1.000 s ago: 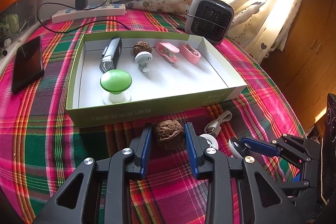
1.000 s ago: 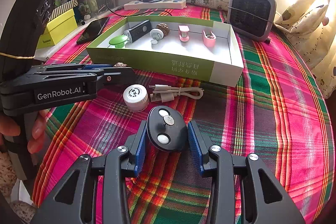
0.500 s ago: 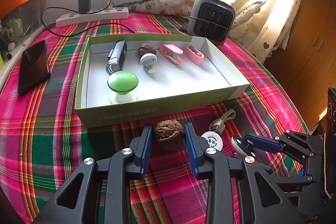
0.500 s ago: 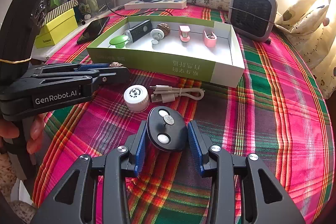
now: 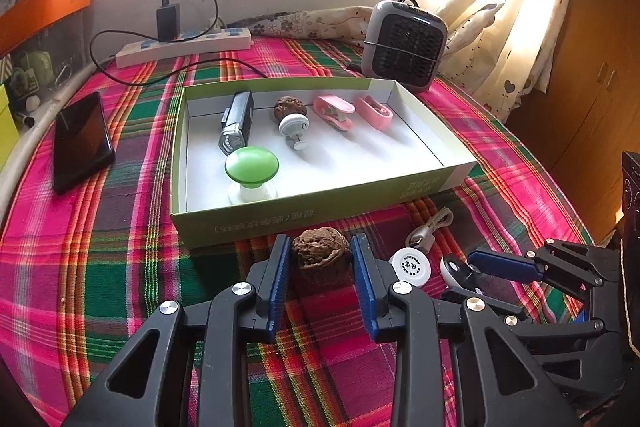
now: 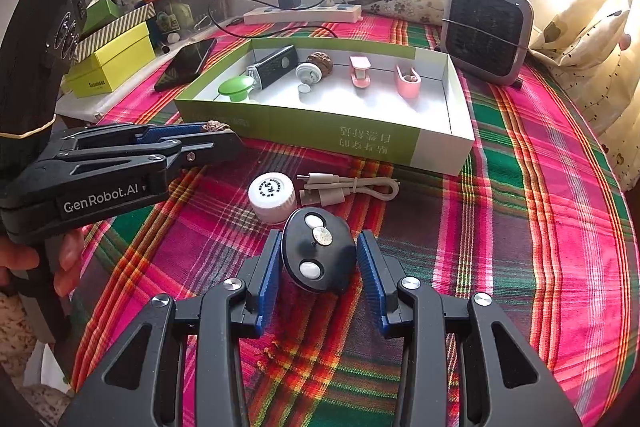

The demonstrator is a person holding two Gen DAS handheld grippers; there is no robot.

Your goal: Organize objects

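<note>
Near desk front edge we hold walnut (image 5: pixel 320 257) w/ left hand-held gripper (image 5: pixel 320 267), black device (image 6: pixel 318 255) w/ right (image 6: pixel 318 261); box (image 5: pixel 280 219) has six items, cap (image 6: pixel 272 197) + cable (image 6: pixel 344 185) left.

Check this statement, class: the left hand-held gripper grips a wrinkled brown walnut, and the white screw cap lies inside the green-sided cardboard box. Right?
Not quite. The white screw cap lies outside the green-sided cardboard box, on the plaid cloth, as the right wrist view shows. The left hand-held gripper does grip the wrinkled brown walnut.
</note>
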